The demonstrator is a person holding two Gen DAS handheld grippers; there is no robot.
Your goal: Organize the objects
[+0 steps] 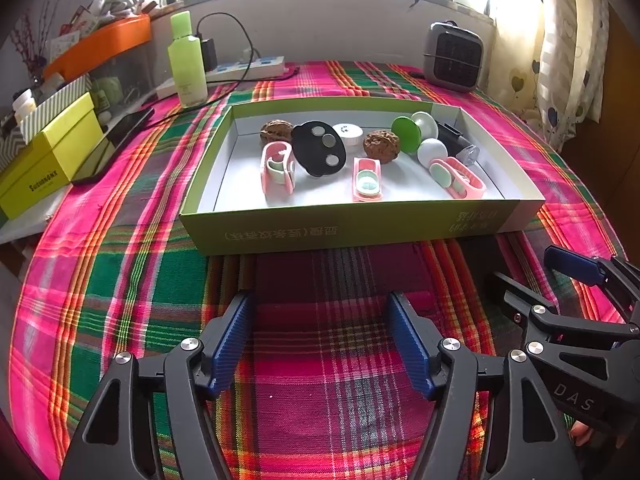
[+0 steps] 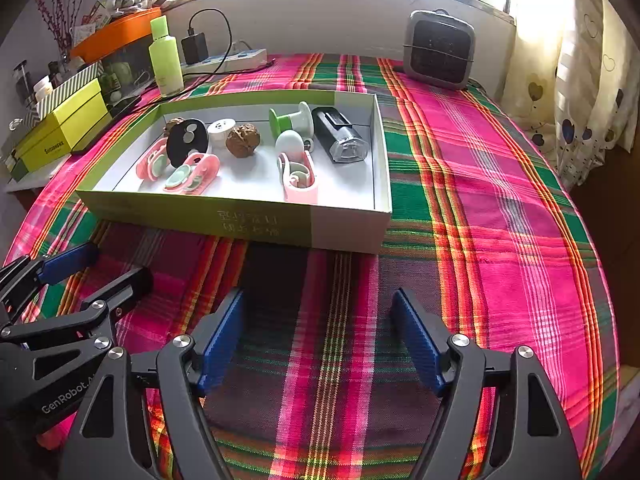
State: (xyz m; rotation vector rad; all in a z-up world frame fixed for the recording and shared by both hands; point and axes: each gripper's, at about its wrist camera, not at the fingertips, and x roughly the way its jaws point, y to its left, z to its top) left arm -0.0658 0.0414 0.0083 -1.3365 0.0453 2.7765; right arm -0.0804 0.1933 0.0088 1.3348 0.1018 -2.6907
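Note:
A shallow green box (image 1: 280, 232) (image 2: 200, 220) lies on the plaid cloth ahead of both grippers. Inside it are two walnuts (image 1: 381, 144) (image 2: 243, 140), a black oval disc (image 1: 319, 148) (image 2: 187, 142), three pink clips (image 1: 277, 168) (image 2: 301, 178), a white round case (image 1: 348, 134), a green-and-white spool (image 1: 406, 135) (image 2: 290, 122), a white ball (image 1: 432, 152) (image 2: 290, 144) and a black device with a clear end (image 1: 456, 140) (image 2: 340, 134). My left gripper (image 1: 320, 340) stands open over bare cloth in front of the box. My right gripper (image 2: 320, 340) is open too, beside the left one, with nothing between its fingers.
A green bottle (image 1: 186, 60) (image 2: 165, 58), a power strip with a plugged charger (image 1: 244, 66), a small heater (image 1: 454, 56) (image 2: 438, 50), yellow boxes (image 1: 48, 156) and an orange tray (image 1: 100, 44) stand at the back and left. Curtains (image 2: 580, 80) hang at the right.

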